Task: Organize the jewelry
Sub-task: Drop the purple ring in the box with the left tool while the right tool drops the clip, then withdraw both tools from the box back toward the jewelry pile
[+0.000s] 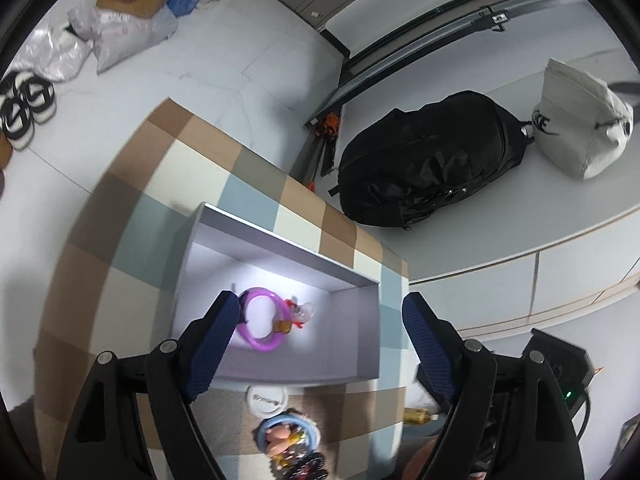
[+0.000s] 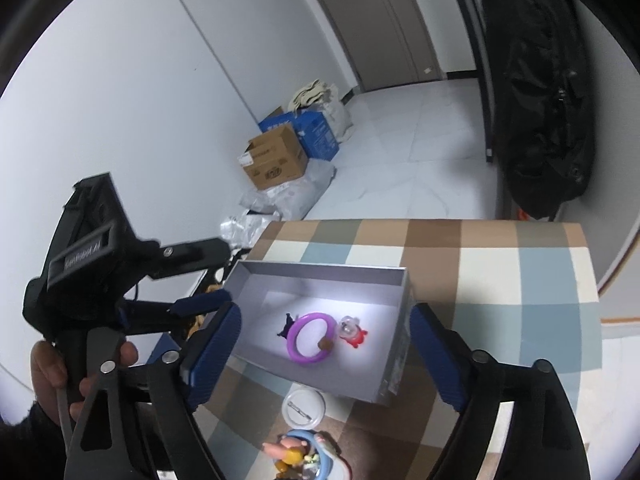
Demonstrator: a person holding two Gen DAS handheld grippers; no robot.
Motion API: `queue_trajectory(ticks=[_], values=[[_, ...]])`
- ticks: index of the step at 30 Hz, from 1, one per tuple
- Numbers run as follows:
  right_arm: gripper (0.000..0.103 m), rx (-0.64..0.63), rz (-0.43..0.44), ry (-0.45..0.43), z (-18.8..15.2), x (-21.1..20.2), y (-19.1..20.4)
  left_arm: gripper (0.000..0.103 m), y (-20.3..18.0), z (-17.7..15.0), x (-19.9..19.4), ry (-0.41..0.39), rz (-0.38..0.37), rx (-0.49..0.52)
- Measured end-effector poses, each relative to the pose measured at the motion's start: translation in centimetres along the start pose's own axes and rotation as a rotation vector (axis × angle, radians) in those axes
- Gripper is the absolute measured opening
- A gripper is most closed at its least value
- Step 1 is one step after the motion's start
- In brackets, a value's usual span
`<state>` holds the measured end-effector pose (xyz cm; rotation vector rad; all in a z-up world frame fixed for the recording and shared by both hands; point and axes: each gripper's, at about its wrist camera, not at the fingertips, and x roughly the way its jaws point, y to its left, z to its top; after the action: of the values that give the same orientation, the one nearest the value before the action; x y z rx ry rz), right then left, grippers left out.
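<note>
A grey open box (image 1: 360,336) (image 2: 324,270) sits on a checkered cloth. In it lie a purple bangle (image 1: 262,318) (image 2: 310,338) and a small red and clear charm (image 1: 302,312) (image 2: 352,332). In front of the box lie a white round badge (image 1: 267,399) (image 2: 303,406) and a blue bangle with charms (image 1: 288,436) (image 2: 310,456). My left gripper (image 1: 320,320) is open and empty above the box. My right gripper (image 2: 324,332) is open and empty above the box; the left gripper (image 2: 200,300) shows at its left.
The checkered table (image 1: 132,220) (image 2: 520,280) ends near the box on the right. A black backpack (image 1: 432,164) (image 2: 544,80) and a white bag (image 1: 580,120) lie on a white surface beyond. Cardboard boxes (image 2: 276,156) and bags sit on the floor.
</note>
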<state>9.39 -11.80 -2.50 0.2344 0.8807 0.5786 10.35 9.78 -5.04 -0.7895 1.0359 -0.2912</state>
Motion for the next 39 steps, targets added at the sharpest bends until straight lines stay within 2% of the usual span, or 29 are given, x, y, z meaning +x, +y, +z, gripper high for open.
queue_trajectory(ticks=[3,7,11,15,22,29,36,39], values=[[0.096,0.027,-0.013,-0.017,-0.3,-0.8,-0.4,0.08,-0.4,-0.8,-0.8,-0.031,0.048,0.046],[0.097,0.042,-0.031,-0.057,-0.9,-2.2,-0.6,0.08,-1.4,-2.1,-2.1,-0.119,0.193,0.152],[0.102,0.007,-0.056,-0.102,-1.7,-3.6,0.1,0.08,-2.6,-3.7,-2.9,-0.175,0.239,0.256],[0.103,-0.052,-0.056,-0.118,-2.5,-4.8,1.2,0.08,-2.8,-5.6,-2.5,-0.152,0.273,0.32],[0.103,-0.116,-0.112,-0.077,-4.6,-5.8,2.4,0.08,-2.9,-8.1,-2.3,-0.114,0.312,0.387],[0.103,-0.114,-0.121,0.006,-6.7,-5.8,1.8,0.081,-3.7,-10.3,-2.5,-0.147,0.394,0.456],[0.103,-0.086,-0.13,0.072,-9.2,-6.0,1.2,0.082,-4.1,-11.6,-2.7,-0.18,0.418,0.486],[0.103,-0.071,-0.129,0.099,-10.1,-6.0,1.1,0.088,-4.2,-12.2,-2.7,-0.186,0.423,0.487]])
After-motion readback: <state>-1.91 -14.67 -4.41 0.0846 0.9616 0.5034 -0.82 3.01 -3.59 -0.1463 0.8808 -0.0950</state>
